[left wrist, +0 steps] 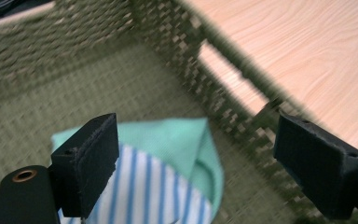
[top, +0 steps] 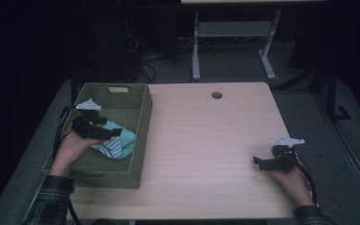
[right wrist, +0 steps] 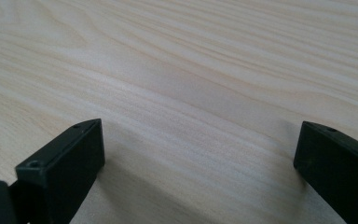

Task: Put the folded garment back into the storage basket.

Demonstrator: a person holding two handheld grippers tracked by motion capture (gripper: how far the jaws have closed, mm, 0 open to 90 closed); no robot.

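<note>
The fingers [left wrist: 86, 168] of the left gripper [left wrist: 205, 163] stand wide apart with nothing pressed between them; the folded cloth [left wrist: 168, 172] lies loose below, seen through the gap. No earlier look is on hand, so I report only that spread. In the high view the left gripper [top: 104, 132] hangs at the left of the frame, over the green woven basket [top: 143, 122], held up by the person's left hand [top: 70, 147]. The cloth [top: 119, 143], mint green with a white and blue striped layer, rests on the basket floor toward the basket's lower right part, close to its right wall.

The right gripper [top: 258, 161] sits at the lower right of the frame in the right hand [top: 290, 180], low over the pale wooden table [top: 206, 140]. Its 2 fingers [right wrist: 65, 163] are also spread wide, with bare wood grain between them in the right gripper view. The 2 grippers are well apart, the basket's right wall and a broad stretch of tabletop lying between them.
</note>
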